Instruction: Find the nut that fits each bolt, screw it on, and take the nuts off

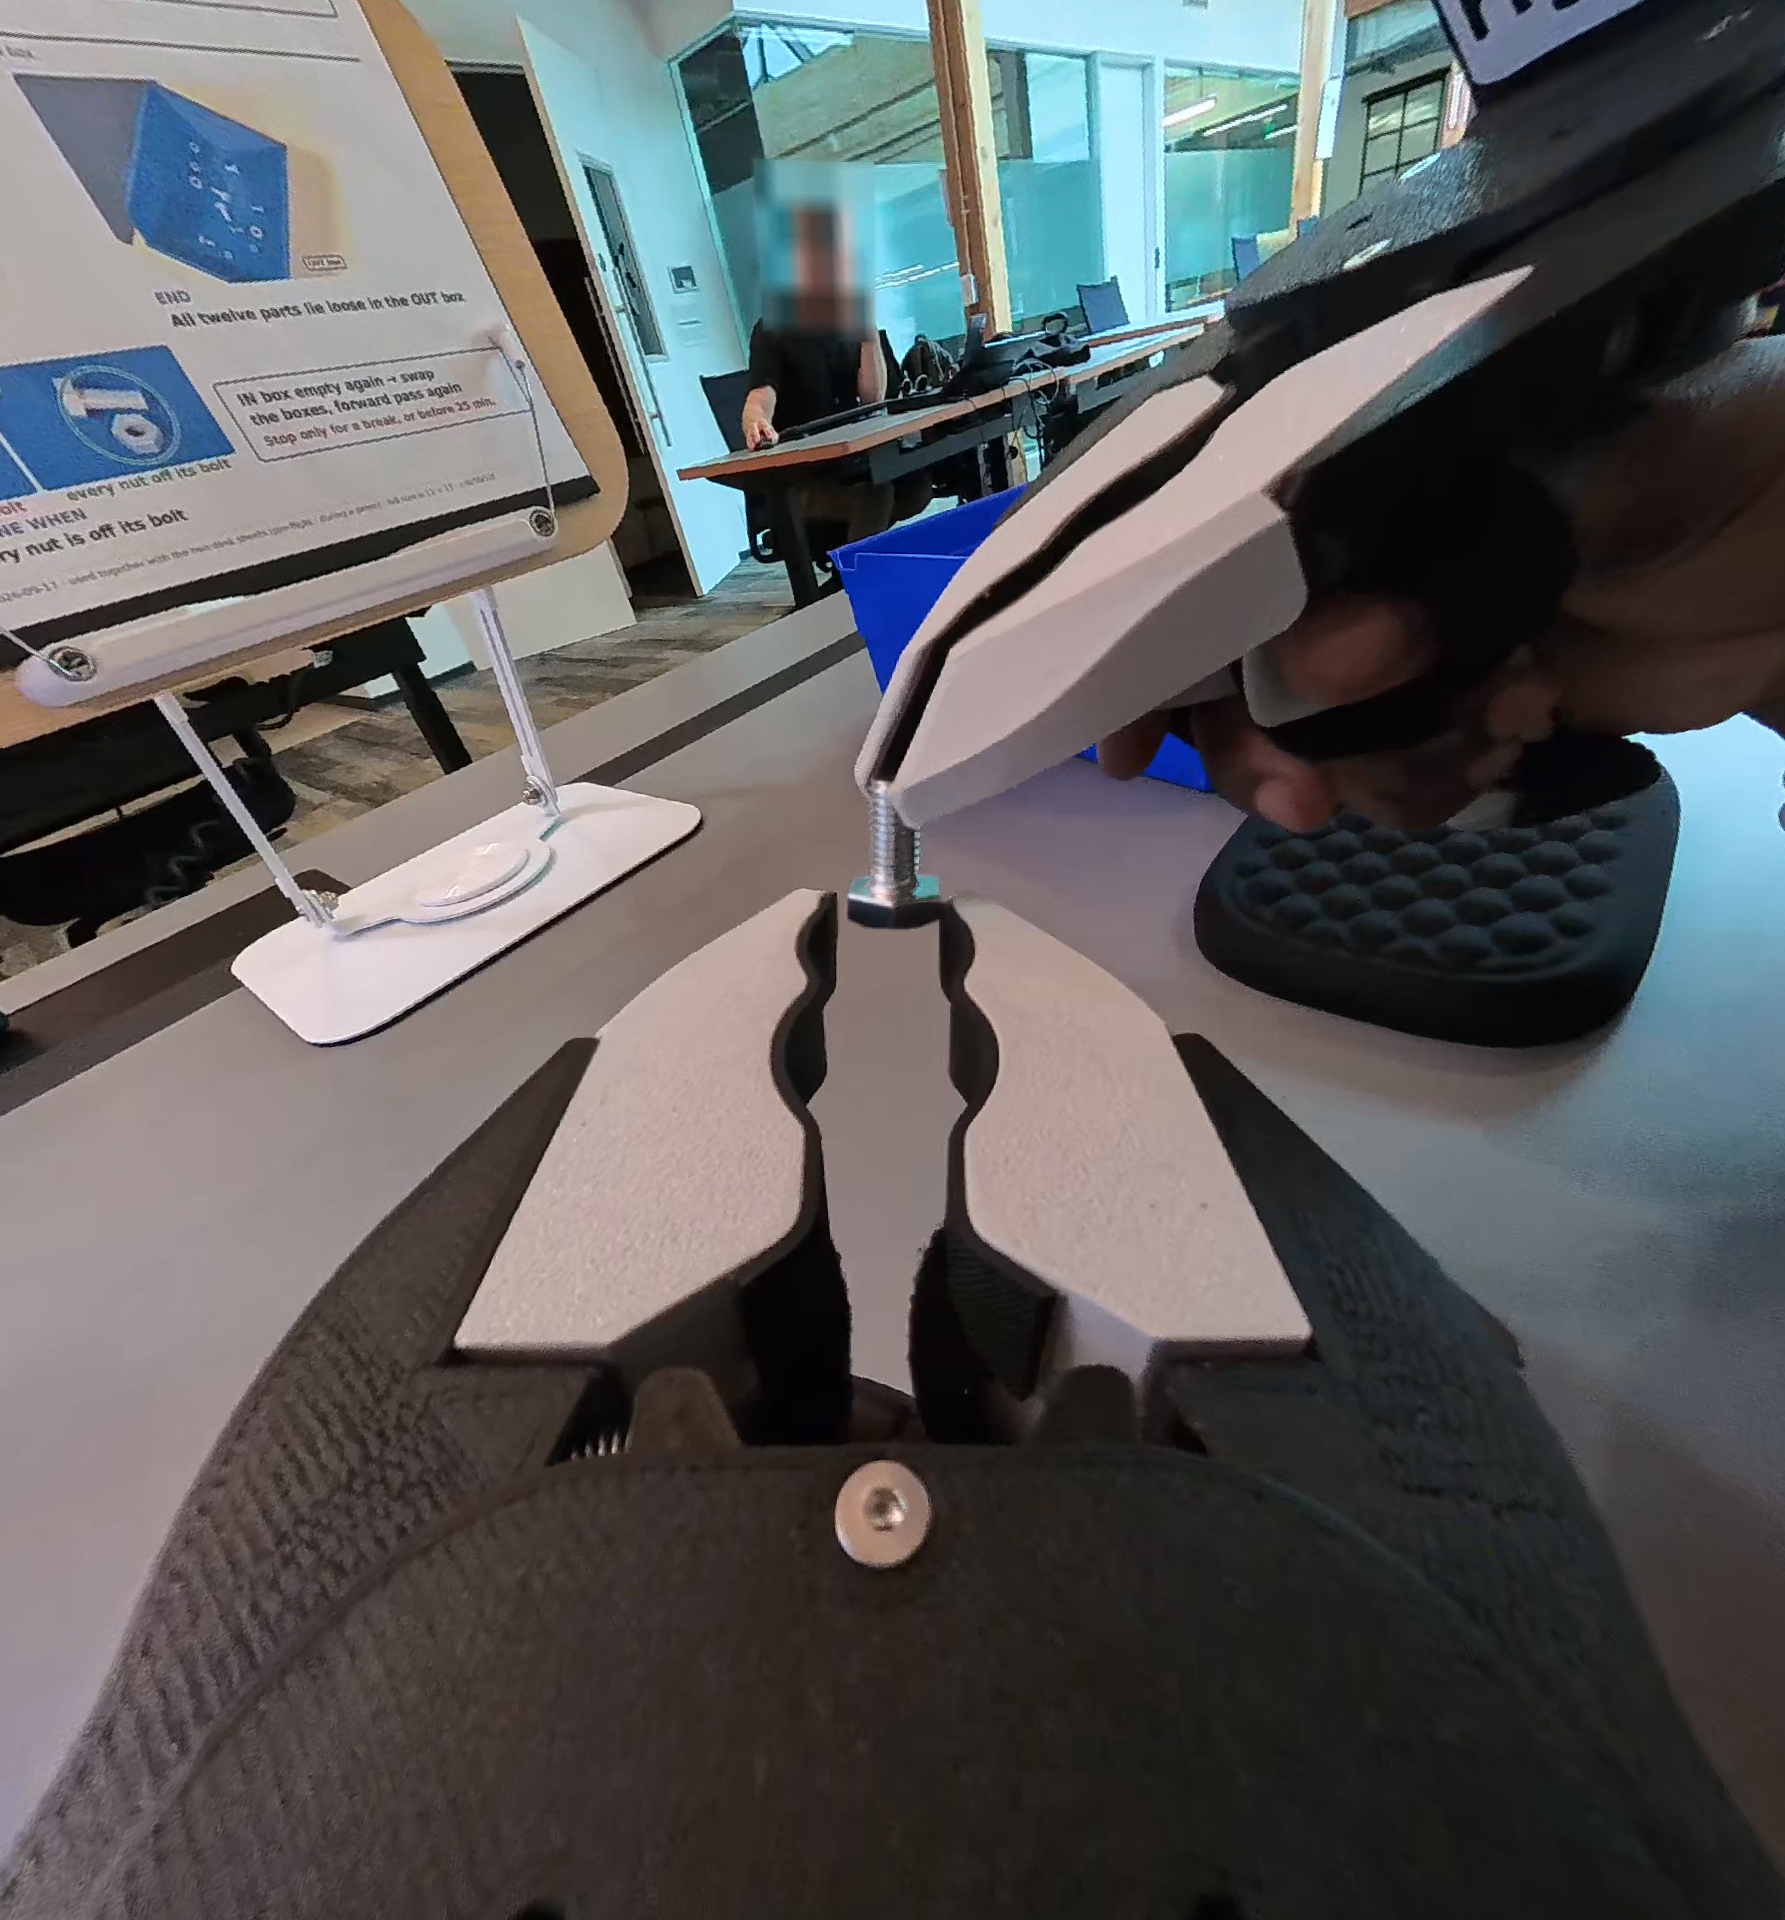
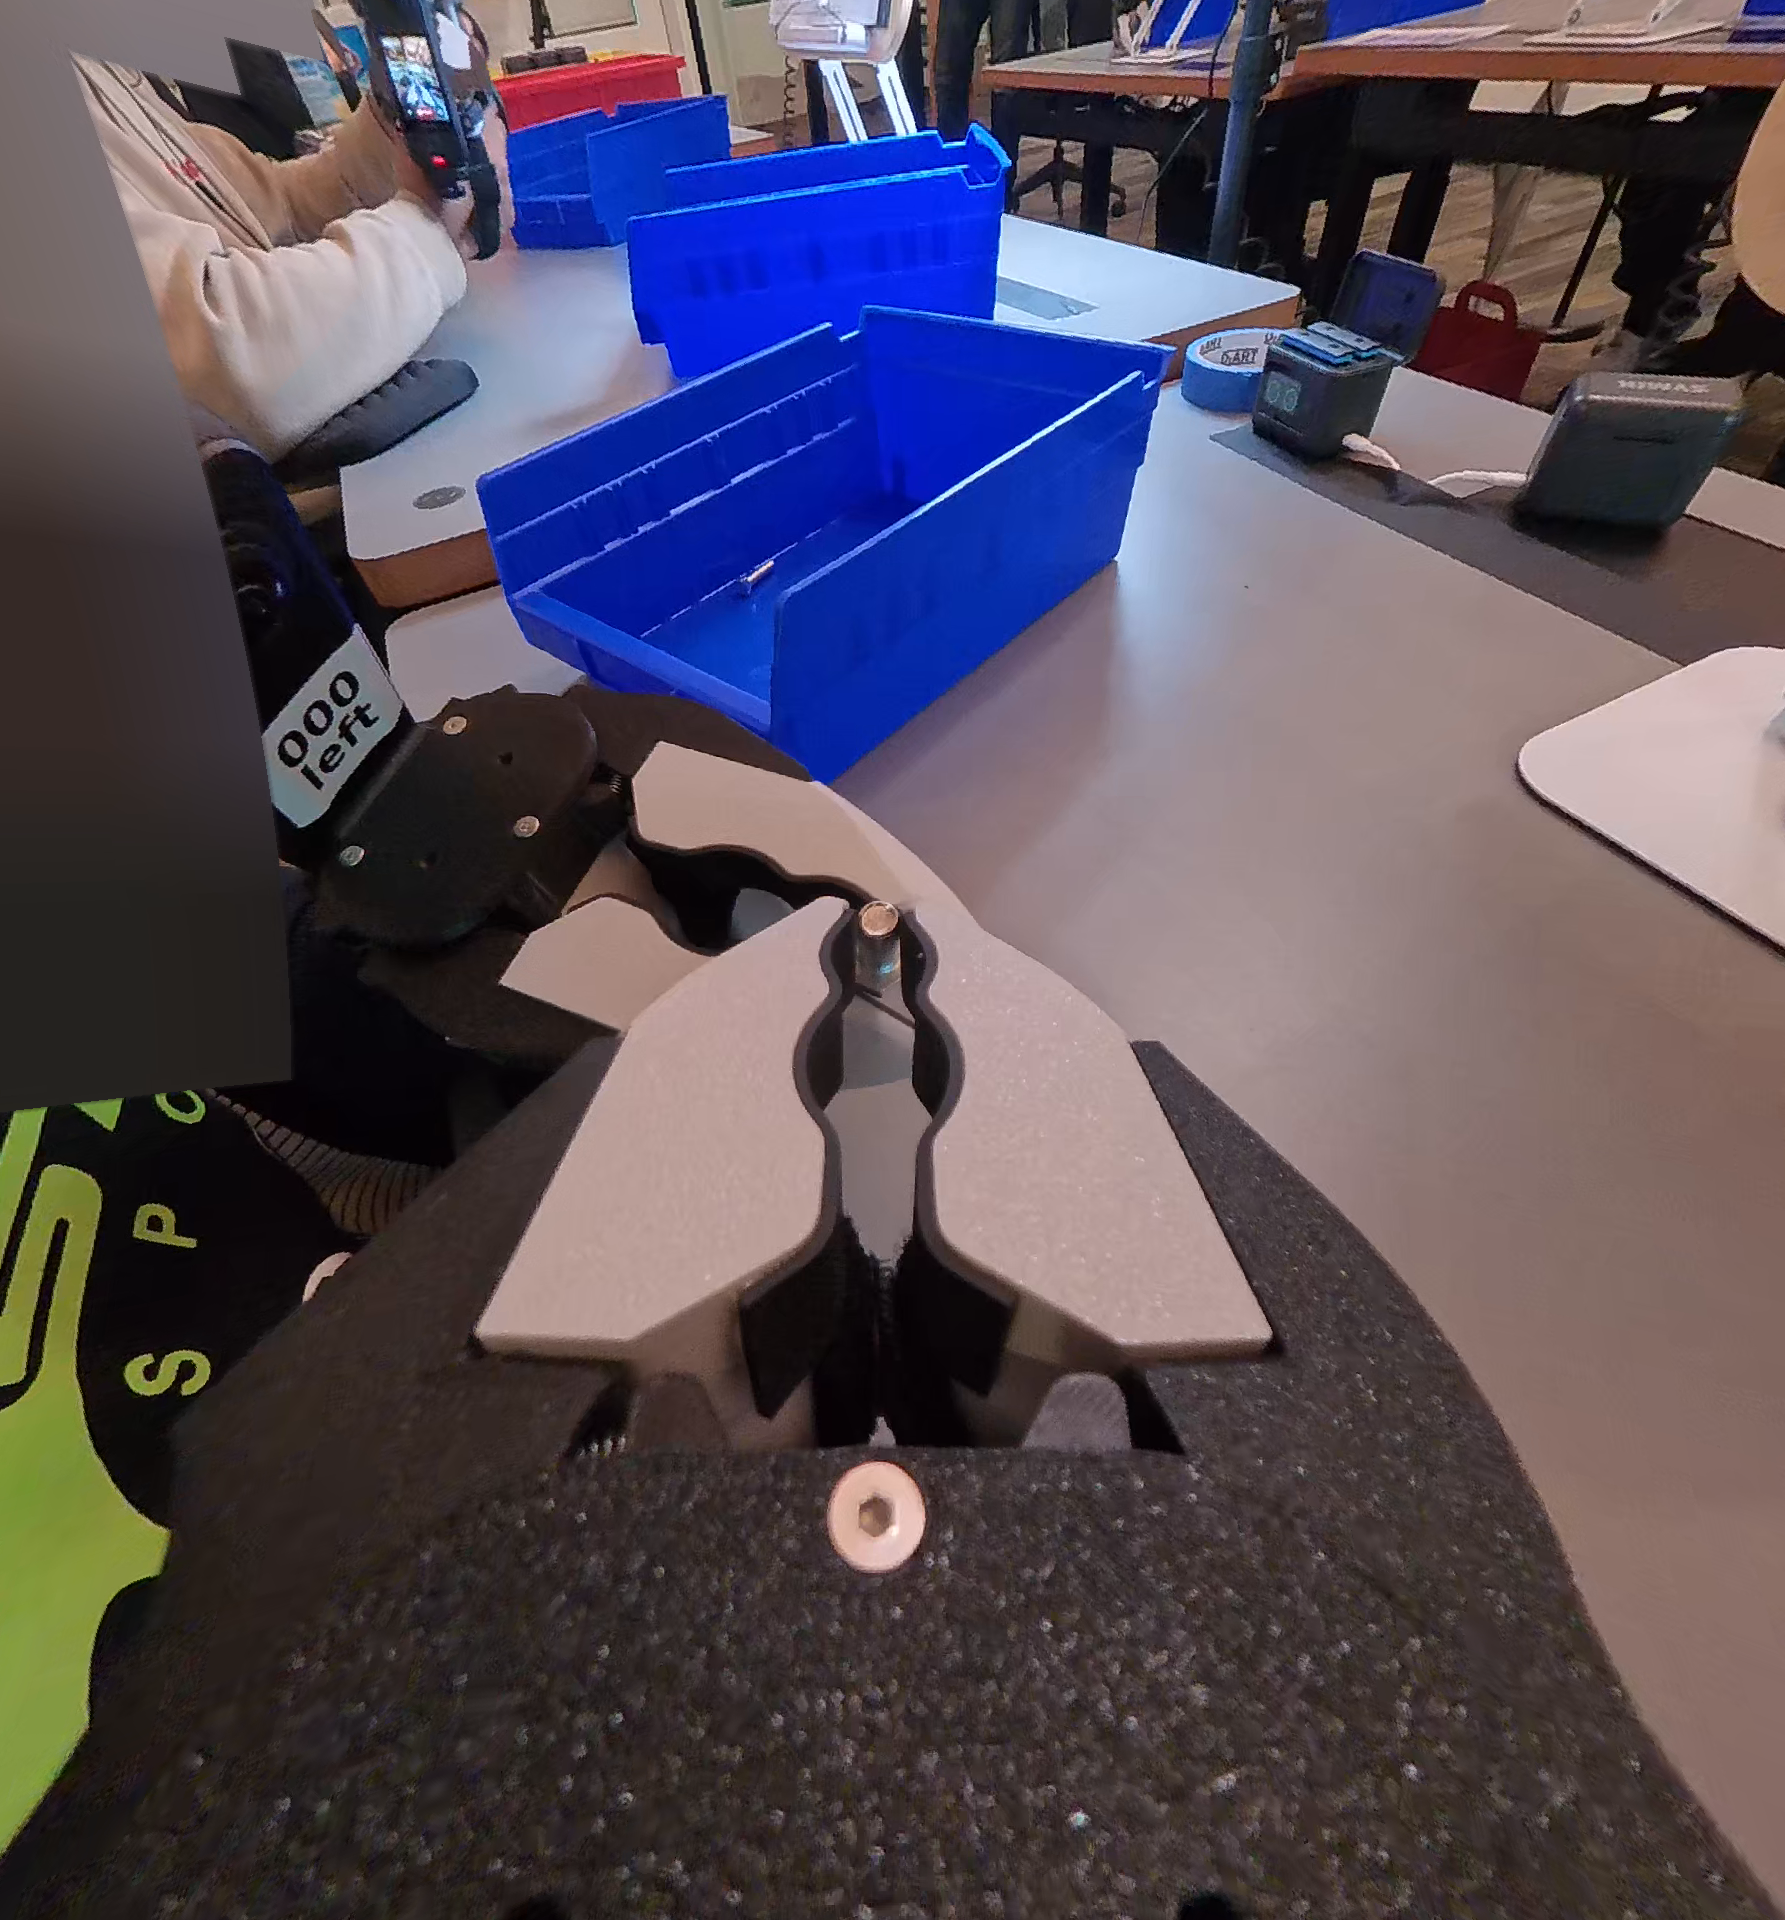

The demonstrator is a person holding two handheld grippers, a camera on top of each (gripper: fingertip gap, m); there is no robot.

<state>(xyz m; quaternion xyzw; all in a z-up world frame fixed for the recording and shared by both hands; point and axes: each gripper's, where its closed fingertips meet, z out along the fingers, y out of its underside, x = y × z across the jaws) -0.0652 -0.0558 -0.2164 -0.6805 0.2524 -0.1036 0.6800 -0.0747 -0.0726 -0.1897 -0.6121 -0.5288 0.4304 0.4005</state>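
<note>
A silver bolt (image 1: 893, 836) stands upright over the grey table, thread upward. My left gripper (image 1: 893, 914) is shut on the flat hex piece (image 1: 893, 888) at its lower end; I cannot tell whether that is a nut or the bolt's head. My right gripper (image 1: 880, 784) comes down from the upper right and is shut on the top of the thread. In the right wrist view the bolt's round end (image 2: 877, 940) sticks up between my right gripper's fingertips (image 2: 877, 961), and the left gripper (image 2: 722, 894) lies just beyond.
A blue bin (image 2: 950, 613) stands behind the grippers with one small bolt (image 2: 756, 575) inside. More blue bins (image 2: 815, 260) stand farther back. A black wrist rest (image 1: 1439, 914) lies to the right and a white instruction stand (image 1: 472, 904) to the left. People sit nearby. My left and right fingertips are right by each other.
</note>
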